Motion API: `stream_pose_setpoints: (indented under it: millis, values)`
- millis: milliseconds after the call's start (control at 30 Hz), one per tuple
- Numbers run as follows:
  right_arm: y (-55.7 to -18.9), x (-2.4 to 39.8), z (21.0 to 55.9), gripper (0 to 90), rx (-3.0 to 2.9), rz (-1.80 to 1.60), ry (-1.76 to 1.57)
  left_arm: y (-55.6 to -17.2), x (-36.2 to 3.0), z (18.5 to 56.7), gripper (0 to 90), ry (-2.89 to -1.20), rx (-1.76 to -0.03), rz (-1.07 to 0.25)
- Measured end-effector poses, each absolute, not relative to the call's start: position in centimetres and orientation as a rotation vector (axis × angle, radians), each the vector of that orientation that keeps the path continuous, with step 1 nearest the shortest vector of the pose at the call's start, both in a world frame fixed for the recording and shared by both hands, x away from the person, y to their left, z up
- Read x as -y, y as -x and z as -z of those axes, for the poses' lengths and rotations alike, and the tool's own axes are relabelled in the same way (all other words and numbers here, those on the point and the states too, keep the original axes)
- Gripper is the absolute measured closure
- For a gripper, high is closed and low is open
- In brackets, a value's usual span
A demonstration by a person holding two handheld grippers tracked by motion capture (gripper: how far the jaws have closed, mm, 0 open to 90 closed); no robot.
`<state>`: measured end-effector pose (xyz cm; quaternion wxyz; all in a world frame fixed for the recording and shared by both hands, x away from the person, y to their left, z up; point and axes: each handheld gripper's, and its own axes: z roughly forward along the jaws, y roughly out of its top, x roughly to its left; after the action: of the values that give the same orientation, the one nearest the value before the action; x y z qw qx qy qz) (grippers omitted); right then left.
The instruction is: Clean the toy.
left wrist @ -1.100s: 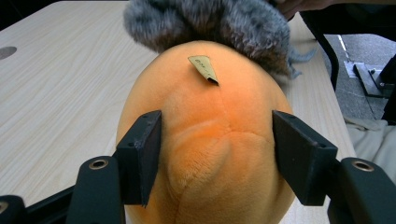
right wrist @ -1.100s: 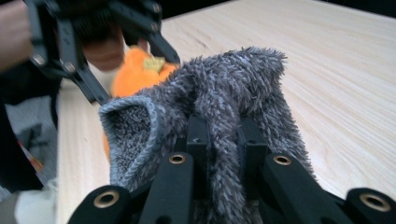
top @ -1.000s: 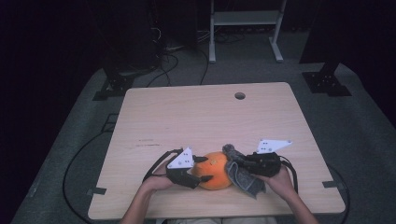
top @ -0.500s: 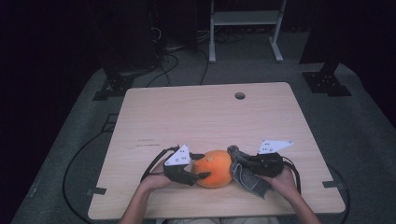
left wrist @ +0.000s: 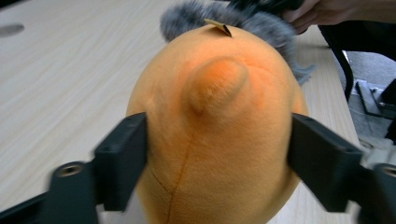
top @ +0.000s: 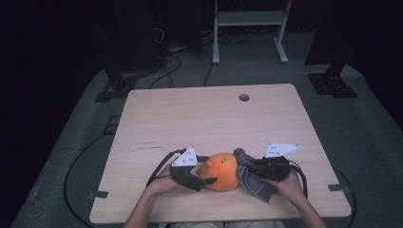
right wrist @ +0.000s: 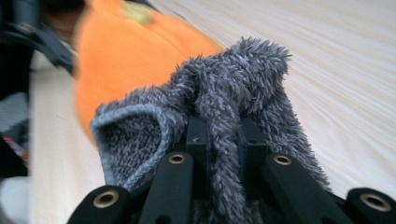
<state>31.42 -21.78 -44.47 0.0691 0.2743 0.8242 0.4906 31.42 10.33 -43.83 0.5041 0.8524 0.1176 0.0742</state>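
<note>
Holding an orange plush toy (top: pixel 222 171) between my two claws near the front edge of the counter (top: pixel 199 118), well on my side of the round cable hole (top: pixel 244 97).

Left claw (left wrist: pixel 217 154): the jaws straddle the toy's rounded body, one on each flank. They have just been opening with the toy between them. In the left gripper view the pads sit at the fabric, but I see no dent under them, so I judge the grip loosened rather than pressing. In the high view this claw (top: pixel 209 179) sits at the toy's left side.

Right claw (right wrist: pixel 219 140): closed tight on a grey fuzzy cloth (right wrist: pixel 224 102), a fold of it pinched between the jaws. The cloth lies against the toy's right side, touching it; the knit inner face and rolled hem show at the left of the fold.

Step in hand, as I read it: working the grey cloth at the toy, the left claw steadying the toy while the right handles the fabric.

Next move calls for the left claw to re-seat on the toy before the right pulls, otherwise the toy will likely slide on the counter.
</note>
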Motion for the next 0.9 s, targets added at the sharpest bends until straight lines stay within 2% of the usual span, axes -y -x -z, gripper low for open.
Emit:
stream_pose_setpoints:
  millis: [67, 167, 300, 467, 633, 700, 833, 900]
  values:
    - [-31.6, 22.5, 44.2, 78.0, -2.461, -1.468, -0.861, -31.2, -10.2, 43.9, 32.1, -2.054, -0.271, -0.197]
    - [-30.8, 21.8, 42.3, 78.0, -2.404, -1.646, -0.771, -30.8, -9.9, 43.8, 35.9, -2.066, -0.228, -0.207]
    - [-30.9, 20.5, 43.0, 78.0, -2.446, -1.607, -0.728, -30.8, -10.0, 43.7, 34.9, -2.073, -0.216, -0.202]
    - [-31.8, 22.1, 44.1, 78.1, -2.469, -1.5, -0.852, -30.8, -10.1, 43.9, 32.3, -2.072, -0.213, -0.189]
    - [-30.7, 21.3, 42.8, 78.0, -2.432, -1.564, -0.751, -30.5, -9.8, 43.9, 32.1, -2.09, -0.178, -0.19]
    - [-30.9, 20.9, 43.0, 78.0, -2.451, -1.544, -0.736, -30.6, -10.1, 43.8, 27.7, -2.078, -0.187, -0.178]
    - [-31.3, 21.5, 43.6, 78.0, -2.452, -1.535, -0.774, -31.2, -9.8, 44.3, 8.3, -2.114, -0.25, -0.166]
    - [-31.3, 21.7, 43.8, 77.9, -2.459, -1.533, -0.785, -31.1, -9.4, 44.7, 8.3, -2.127, -0.25, -0.165]
